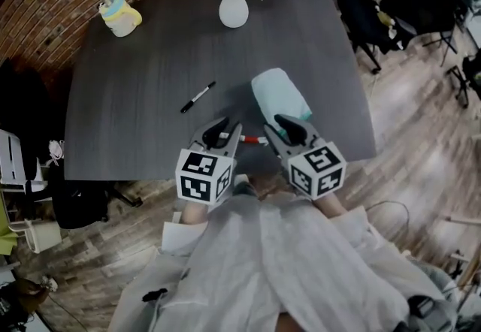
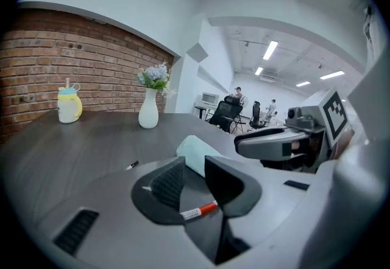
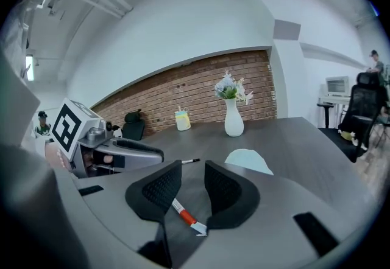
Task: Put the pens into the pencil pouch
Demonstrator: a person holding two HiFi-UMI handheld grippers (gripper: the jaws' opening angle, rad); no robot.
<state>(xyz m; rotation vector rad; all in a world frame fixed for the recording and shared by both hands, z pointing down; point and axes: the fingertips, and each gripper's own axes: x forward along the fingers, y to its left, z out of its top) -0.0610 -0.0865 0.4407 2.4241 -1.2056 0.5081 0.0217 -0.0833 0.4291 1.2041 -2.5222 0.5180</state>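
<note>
A: Though poised over the near edge, gripping nothing yet?

B: Correct. Left gripper (image 1: 222,132) parted to a middling gap, right gripper (image 1: 284,130) spread wider. Bare pads on both, nothing pinched.

A: And between the two?

B: Red-and-white pen (image 1: 252,140), flat on the table (image 1: 135,83) at roughly six o'clock, just inside the edge. Visible through the gap of each pair of jaws, yet lying on the tabletop beneath rather than clamped.

A: Why flanking it like that?

B: Likely to approach from either side. Both tilted downward, tips converging on the pen, so either one well placed to close on it while the other tends the pouch.

A: Pouch where?

B: Pale green pencil pouch (image 1: 279,96) at about four o'clock from the table's middle, just beyond the right gripper, lying flat. Near enough for a short carry. Impossible to tell whether unzipped.

A: Second pen?

B: Black pen (image 1: 198,97), close to the middle toward eight o'clock, lying diagonally, well apart from both grippers and untouched. Probably left for later, being farther off.

A: Anything in the way?

B: No. Vase (image 1: 234,4) at twelve o'clock and yellow cup (image 1: 120,15) at ten, both far back. Neither pen in the pouch yet.
</note>
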